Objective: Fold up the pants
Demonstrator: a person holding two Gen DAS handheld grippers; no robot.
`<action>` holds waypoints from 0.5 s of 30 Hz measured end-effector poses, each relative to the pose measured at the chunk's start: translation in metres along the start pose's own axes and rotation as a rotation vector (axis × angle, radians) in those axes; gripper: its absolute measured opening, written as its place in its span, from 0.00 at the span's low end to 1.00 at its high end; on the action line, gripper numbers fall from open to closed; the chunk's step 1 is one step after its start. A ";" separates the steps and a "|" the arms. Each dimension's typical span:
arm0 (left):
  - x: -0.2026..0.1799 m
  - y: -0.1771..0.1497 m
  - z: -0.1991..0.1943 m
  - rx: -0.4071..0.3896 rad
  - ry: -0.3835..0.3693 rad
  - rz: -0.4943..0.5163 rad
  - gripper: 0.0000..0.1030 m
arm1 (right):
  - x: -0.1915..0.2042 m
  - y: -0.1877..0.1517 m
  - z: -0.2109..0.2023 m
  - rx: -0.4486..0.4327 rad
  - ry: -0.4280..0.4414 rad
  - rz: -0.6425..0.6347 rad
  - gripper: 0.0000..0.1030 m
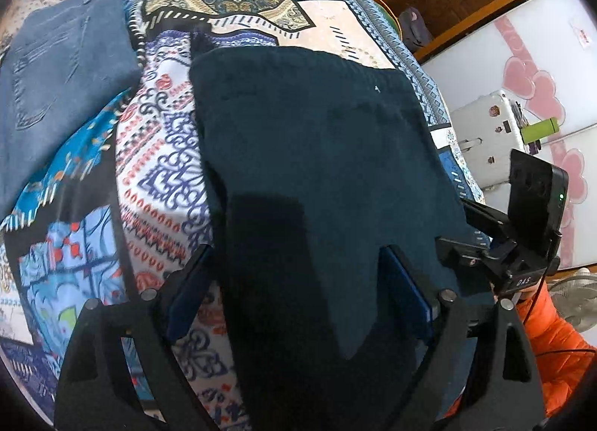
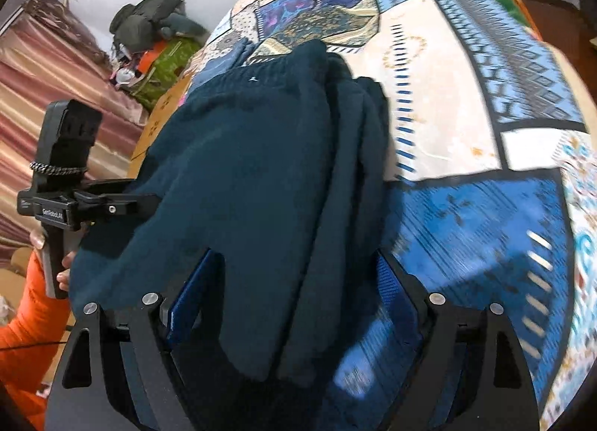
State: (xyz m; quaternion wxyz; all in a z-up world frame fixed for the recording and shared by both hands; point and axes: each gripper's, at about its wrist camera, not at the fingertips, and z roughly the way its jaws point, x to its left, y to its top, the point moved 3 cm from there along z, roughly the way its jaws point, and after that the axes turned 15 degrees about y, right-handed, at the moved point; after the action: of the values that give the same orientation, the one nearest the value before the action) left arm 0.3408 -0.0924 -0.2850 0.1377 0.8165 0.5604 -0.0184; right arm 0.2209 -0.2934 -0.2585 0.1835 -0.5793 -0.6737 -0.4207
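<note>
Dark teal pants (image 1: 317, 155) lie folded on the patterned bedspread (image 1: 160, 155); they also show in the right wrist view (image 2: 253, 169), with layered folds along their right edge. My left gripper (image 1: 298, 281) is open, its blue-padded fingers (image 1: 408, 293) straddling the near end of the pants. My right gripper (image 2: 294, 293) is open too, its fingers (image 2: 194, 293) on either side of the near end of the pants. The other gripper's body shows at the right of the left wrist view (image 1: 522, 229) and at the left of the right wrist view (image 2: 63, 184).
Folded blue jeans (image 1: 56, 76) lie on the bed at the far left. A white cabinet with pink hearts (image 1: 522, 69) stands right of the bed. A pile of clothes (image 2: 149, 39) lies beyond the bed's left edge. An orange sleeve (image 2: 26, 337) is near.
</note>
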 end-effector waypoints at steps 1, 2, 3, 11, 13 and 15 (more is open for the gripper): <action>-0.001 0.003 0.002 0.003 -0.009 -0.001 0.87 | 0.000 0.001 0.002 0.008 0.010 0.001 0.79; -0.001 0.005 0.005 0.008 -0.021 -0.008 0.87 | 0.001 0.003 0.003 0.015 0.017 0.001 0.76; 0.000 0.008 0.007 0.012 -0.031 -0.018 0.87 | 0.001 0.004 0.005 0.026 0.027 0.003 0.75; 0.007 0.013 0.007 0.020 -0.117 -0.134 0.64 | 0.004 0.009 -0.001 0.032 0.042 0.003 0.36; 0.006 0.011 0.002 0.013 -0.110 -0.124 0.58 | 0.013 0.010 -0.002 0.026 0.014 -0.032 0.32; 0.002 0.009 -0.005 -0.007 -0.092 -0.096 0.53 | 0.022 0.010 -0.004 0.020 -0.014 -0.070 0.30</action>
State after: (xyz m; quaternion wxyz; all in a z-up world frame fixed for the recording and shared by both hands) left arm 0.3489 -0.0916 -0.2784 0.1654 0.7864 0.5921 -0.0605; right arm 0.2235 -0.2824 -0.2364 0.1694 -0.5564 -0.6991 -0.4160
